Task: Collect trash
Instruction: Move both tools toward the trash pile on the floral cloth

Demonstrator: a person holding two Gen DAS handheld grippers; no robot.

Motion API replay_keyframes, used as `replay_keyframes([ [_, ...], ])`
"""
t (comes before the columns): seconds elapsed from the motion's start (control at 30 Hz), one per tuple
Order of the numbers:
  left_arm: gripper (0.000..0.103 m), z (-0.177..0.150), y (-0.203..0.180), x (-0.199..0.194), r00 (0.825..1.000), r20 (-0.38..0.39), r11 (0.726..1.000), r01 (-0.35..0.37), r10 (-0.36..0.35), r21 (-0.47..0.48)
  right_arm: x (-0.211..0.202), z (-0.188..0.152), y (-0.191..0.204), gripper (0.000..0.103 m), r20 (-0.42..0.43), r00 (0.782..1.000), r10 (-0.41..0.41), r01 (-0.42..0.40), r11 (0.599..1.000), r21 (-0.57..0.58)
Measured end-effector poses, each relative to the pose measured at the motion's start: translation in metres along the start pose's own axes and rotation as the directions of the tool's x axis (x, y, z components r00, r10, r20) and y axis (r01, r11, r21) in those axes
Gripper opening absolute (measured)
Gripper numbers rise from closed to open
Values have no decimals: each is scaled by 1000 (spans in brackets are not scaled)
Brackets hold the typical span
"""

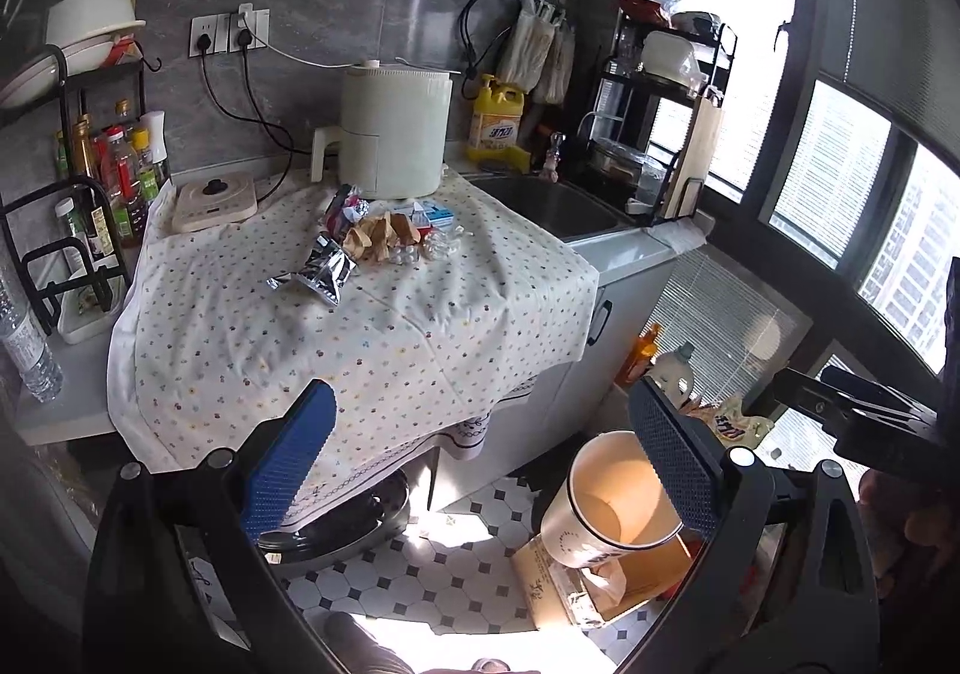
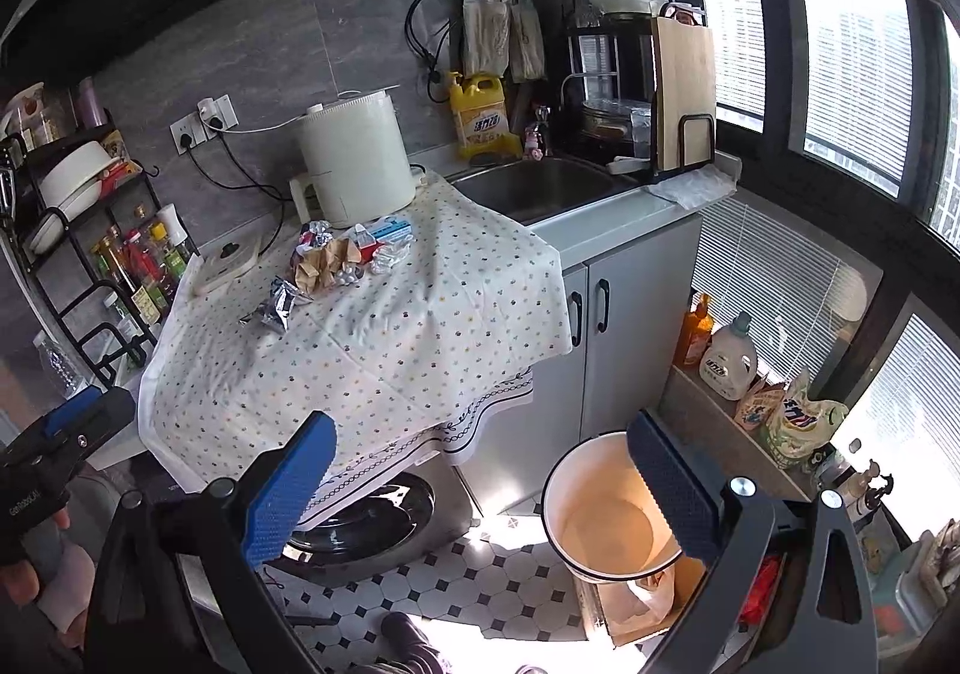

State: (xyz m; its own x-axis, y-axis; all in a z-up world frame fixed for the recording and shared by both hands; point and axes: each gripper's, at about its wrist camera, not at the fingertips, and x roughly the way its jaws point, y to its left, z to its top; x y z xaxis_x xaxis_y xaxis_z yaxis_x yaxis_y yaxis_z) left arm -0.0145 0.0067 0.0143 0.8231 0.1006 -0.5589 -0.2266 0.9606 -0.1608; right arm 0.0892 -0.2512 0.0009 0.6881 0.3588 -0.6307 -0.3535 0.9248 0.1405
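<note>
Both grippers, left (image 1: 480,464) and right (image 2: 480,479), spread wide and empty, trash pile (image 1: 372,242) on dotted tablecloth (image 1: 390,326), bin (image 2: 606,518) below.

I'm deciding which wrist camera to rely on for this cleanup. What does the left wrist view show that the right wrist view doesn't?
Left wrist only: the whole water bottle at the counter's left edge, and the right gripper's body. Right wrist only: the cabinet doors under the sink, and the left gripper's body. Both: the trash pile on the dotted cloth, the empty bin, and open jaws.
</note>
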Motion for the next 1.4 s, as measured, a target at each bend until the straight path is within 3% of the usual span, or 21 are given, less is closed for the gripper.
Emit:
replay_keyframes([
  [0.63, 97, -7, 17, -1, 999, -15, 999, -38, 38, -32, 13, -6, 10, 95, -29, 999, 29, -30, 1000, -7],
  [1.03, 97, 6, 32, 7, 998, -11, 997, -55, 54, -52, 27, -1, 18, 95, -40, 998, 38, -38, 999, 7],
  [1.4, 97, 20, 72, 46, 998, -49, 995, -53, 49, -90, 60, 15, 50, 95, -57, 997, 58, -59, 998, -22],
])
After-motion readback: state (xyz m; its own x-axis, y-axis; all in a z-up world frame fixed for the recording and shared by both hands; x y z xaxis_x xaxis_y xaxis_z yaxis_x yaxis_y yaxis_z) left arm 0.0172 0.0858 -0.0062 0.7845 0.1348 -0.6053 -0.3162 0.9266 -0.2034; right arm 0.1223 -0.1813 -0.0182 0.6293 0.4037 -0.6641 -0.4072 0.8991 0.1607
